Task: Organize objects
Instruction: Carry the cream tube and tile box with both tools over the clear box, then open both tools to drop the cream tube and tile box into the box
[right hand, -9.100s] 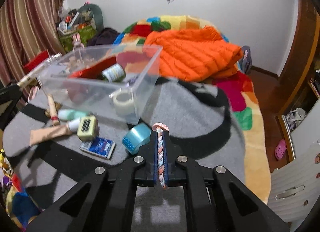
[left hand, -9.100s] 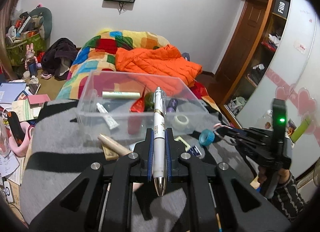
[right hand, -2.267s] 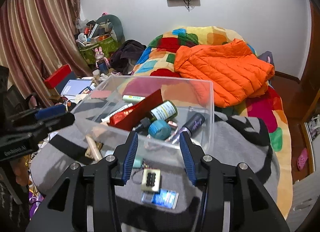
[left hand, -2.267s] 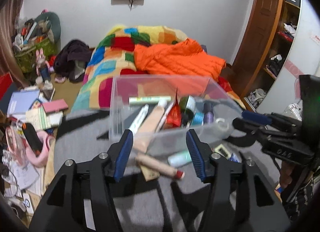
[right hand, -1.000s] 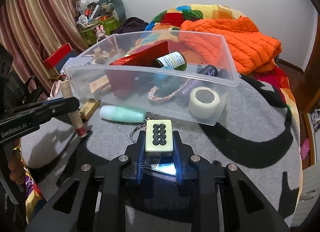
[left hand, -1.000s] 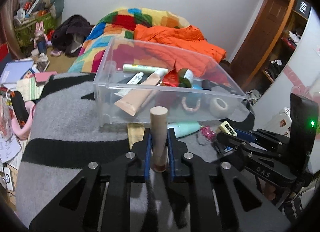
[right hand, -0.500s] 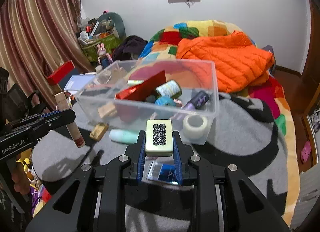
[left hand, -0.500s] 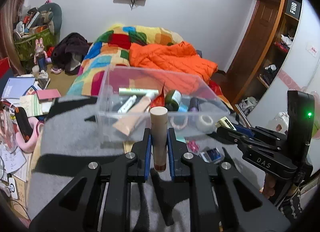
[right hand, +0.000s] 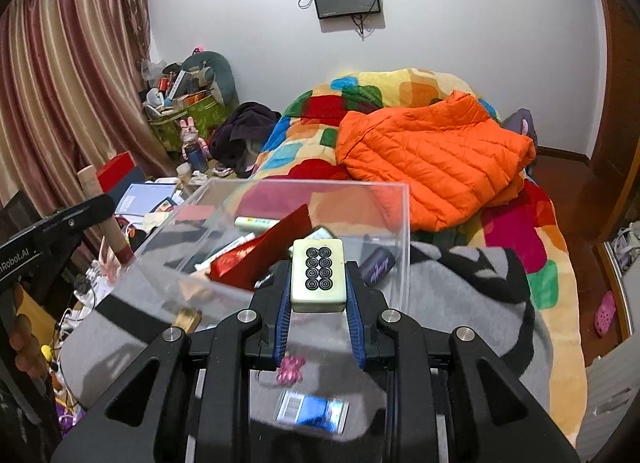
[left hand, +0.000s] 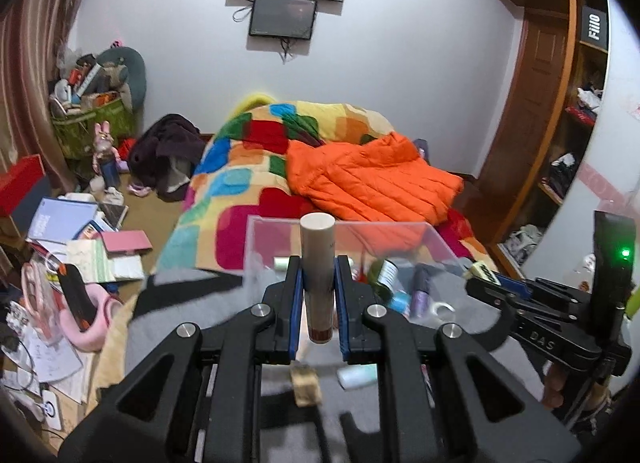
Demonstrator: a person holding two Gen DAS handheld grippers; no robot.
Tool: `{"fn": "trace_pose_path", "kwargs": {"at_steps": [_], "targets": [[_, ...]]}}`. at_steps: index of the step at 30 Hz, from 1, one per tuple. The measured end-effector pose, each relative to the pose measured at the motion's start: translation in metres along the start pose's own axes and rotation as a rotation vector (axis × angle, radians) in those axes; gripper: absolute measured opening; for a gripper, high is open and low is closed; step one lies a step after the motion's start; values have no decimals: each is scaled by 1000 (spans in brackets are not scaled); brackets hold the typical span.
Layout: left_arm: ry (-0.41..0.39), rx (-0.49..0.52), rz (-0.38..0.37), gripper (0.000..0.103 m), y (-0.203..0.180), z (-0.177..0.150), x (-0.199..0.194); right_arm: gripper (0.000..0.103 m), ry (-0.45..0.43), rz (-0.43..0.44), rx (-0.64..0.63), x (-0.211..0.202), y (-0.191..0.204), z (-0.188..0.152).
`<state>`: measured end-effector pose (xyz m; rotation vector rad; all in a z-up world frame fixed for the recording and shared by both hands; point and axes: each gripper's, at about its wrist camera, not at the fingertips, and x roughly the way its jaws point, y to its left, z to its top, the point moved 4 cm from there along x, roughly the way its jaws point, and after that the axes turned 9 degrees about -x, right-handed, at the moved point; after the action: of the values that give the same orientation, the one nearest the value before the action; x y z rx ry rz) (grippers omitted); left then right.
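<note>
Above a grey-and-black blanket (right hand: 460, 283) on the bed, the left gripper (left hand: 318, 303) has its jaws clenched on an upright beige cylindrical tube (left hand: 317, 263), while the right gripper (right hand: 318, 303) grasps a cream mahjong tile with eight black circles (right hand: 318, 275). Both are held in front of the clear plastic storage box (right hand: 400, 223) filled with toiletries.

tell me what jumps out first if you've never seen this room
The bright orange puffer jacket sprawled on the patchwork quilt grabs the eye. Nearer, the right gripper clamps a cream tile with eight black rings before the clear bin, and the left gripper pinches an upright beige tube.
</note>
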<state>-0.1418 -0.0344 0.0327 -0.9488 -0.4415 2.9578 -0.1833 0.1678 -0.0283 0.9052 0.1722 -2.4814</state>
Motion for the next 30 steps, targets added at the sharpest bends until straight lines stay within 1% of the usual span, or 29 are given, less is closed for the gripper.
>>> {"fn": "trace_pose_path", "kwargs": {"at_steps": [2, 5, 10, 15, 18, 20, 23, 26, 27, 30], "targets": [[0, 13, 27, 14, 2, 3, 9, 22, 6, -2, 3, 7, -1, 3], [25, 29, 57, 14, 4, 3, 30, 22, 23, 1, 7, 17, -2, 5], [78, 63, 116, 14, 8, -7, 64, 22, 60, -10, 6, 37, -5, 4], [121, 107, 145, 14, 4, -20, 88, 22, 101, -11, 8, 57, -6, 2], [138, 134, 147, 14, -2, -27, 95, 22, 111, -24, -6, 64, -5, 0], [151, 143, 140, 14, -5, -30, 96, 22, 120, -17, -13, 68, -3, -1], [166, 144, 130, 14, -7, -33, 97, 23, 125, -27, -36, 69, 1, -2], [173, 137, 111, 15, -8, -33, 95, 23, 132, -12, -40, 68, 4, -3], [173, 133, 104, 16, -8, -33, 93, 26, 134, -4, -38, 66, 4, -2], [162, 131, 94, 26, -11, -32, 86, 36, 122, -4, -35, 60, 4, -1]]}}
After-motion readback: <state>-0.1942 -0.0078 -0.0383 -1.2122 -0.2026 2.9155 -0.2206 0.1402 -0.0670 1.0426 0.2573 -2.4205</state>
